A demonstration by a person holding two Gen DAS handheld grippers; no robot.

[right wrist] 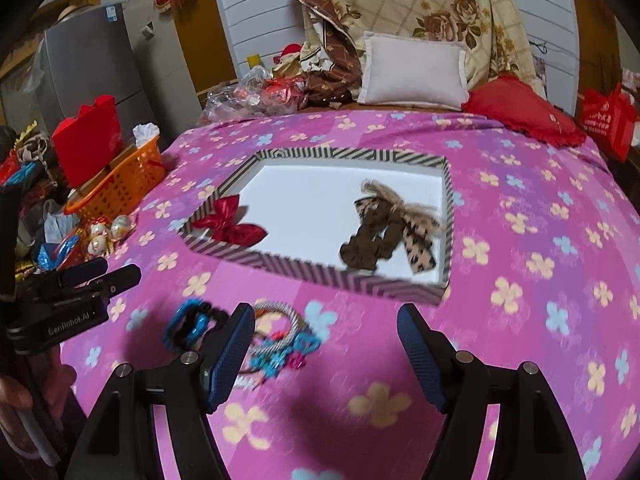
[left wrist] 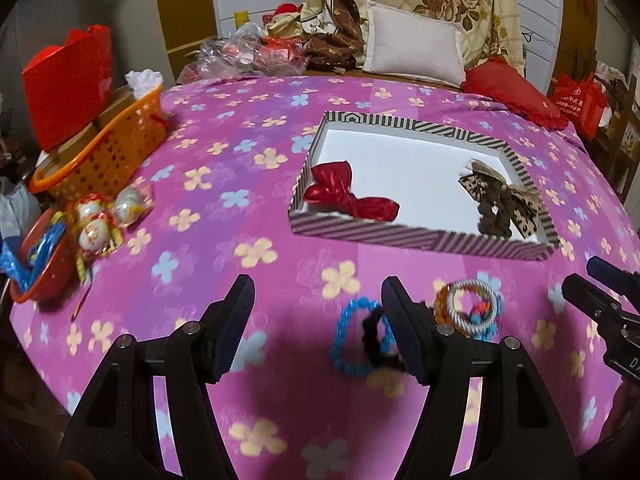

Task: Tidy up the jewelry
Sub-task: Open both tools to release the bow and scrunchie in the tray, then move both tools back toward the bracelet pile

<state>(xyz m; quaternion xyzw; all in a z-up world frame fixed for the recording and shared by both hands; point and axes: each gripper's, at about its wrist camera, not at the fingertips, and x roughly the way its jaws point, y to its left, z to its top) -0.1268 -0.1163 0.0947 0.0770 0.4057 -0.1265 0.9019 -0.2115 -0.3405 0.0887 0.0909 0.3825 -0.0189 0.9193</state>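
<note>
A striped shallow box (left wrist: 416,238) (right wrist: 320,276) lies on the pink flowered cloth. In it are a red bow (left wrist: 344,194) (right wrist: 230,224) and a leopard-print bow with a brown scrunchie (left wrist: 500,204) (right wrist: 384,232). In front of the box lie a blue bead bracelet with a black hair tie (left wrist: 352,344) (right wrist: 188,322) and a pile of braided and coloured bracelets (left wrist: 472,312) (right wrist: 280,336). My left gripper (left wrist: 318,320) is open and empty, just left of the blue bracelet. My right gripper (right wrist: 326,348) is open and empty above the bracelet pile; it also shows in the left wrist view (left wrist: 600,296).
An orange basket (left wrist: 108,152) (right wrist: 120,184) with a red box stands at the left edge. Wrapped candies (left wrist: 100,220) and a red bowl (left wrist: 44,268) lie near it. Pillows (left wrist: 416,48) and bedding are piled at the back.
</note>
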